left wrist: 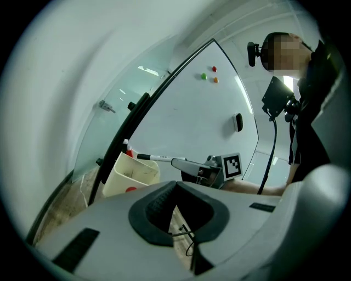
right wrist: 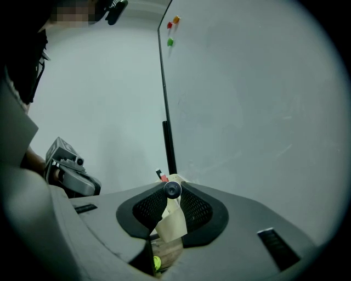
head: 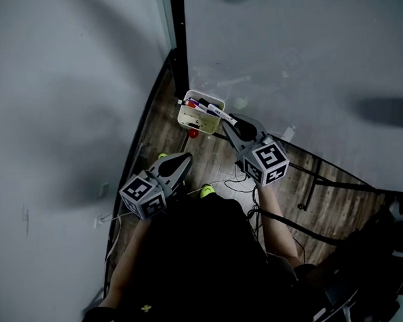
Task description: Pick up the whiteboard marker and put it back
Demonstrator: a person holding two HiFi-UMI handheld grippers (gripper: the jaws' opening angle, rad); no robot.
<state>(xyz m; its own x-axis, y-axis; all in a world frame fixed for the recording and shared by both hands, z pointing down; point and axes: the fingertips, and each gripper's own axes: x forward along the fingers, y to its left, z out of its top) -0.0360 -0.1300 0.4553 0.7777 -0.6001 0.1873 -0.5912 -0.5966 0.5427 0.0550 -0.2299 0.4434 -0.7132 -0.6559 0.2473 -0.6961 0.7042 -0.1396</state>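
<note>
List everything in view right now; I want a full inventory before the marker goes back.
whiteboard: one, white, at right
post: one, black, at the whiteboard's edge
magnets: three, red, green and orange, high on the whiteboard
eraser: one, black, on the whiteboard
holder: one, cream, low beside the post
red-capped marker: one, in the holder
whiteboard marker: one, white with a black end, over the holder
small round things: two, yellow-green, on the floor
cables: black, on the wooden floor
left gripper: grey, jaws together, nothing between them
right gripper: grey, clamped on the whiteboard marker
</note>
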